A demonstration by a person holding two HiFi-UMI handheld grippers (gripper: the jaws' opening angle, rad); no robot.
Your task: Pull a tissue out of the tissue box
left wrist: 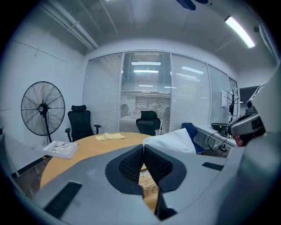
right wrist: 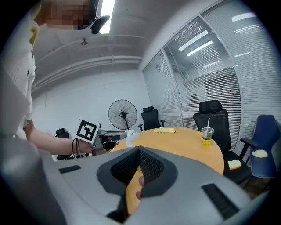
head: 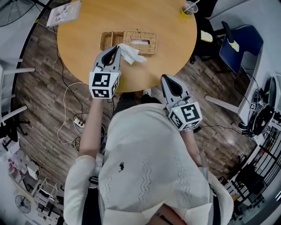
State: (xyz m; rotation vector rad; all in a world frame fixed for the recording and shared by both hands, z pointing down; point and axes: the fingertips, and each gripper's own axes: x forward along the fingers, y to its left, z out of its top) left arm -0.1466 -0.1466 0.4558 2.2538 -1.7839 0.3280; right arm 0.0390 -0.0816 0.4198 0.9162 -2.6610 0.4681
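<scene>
Table: round and wooden, straight ahead at the person's 12 o'clock. It carries everything for the task, so both arms reach out over its near rim.

Tissue box: a wicker case near the table's centre, with an open wicker compartment joined to it on the 9 o'clock side. White paper shows in its top slot, probably the next sheet sitting ready.

Left gripper: at about 7 o'clock from the box and pointing toward it. Its jaws are closed flat on a corner of the tissue, and the pinch looks tight enough for the thin sheet to follow the pull without slipping.

Right gripper: at 5 o'clock from the box, at the table's near rim. Its jaws are pressed together with nothing between them. It seems parked clear because one gripper is enough for this pull.

Booklet: lies at the table's 10 o'clock rim, well apart from the work.

Tissue: fans out from the left jaws toward 3 o'clock and overlaps the box's near edge. It looks drawn out of the slot, though I cannot tell whether any of it is caught there.

Cup: a cup with a straw at the 1 o'clock rim, safely out of reach.
</scene>
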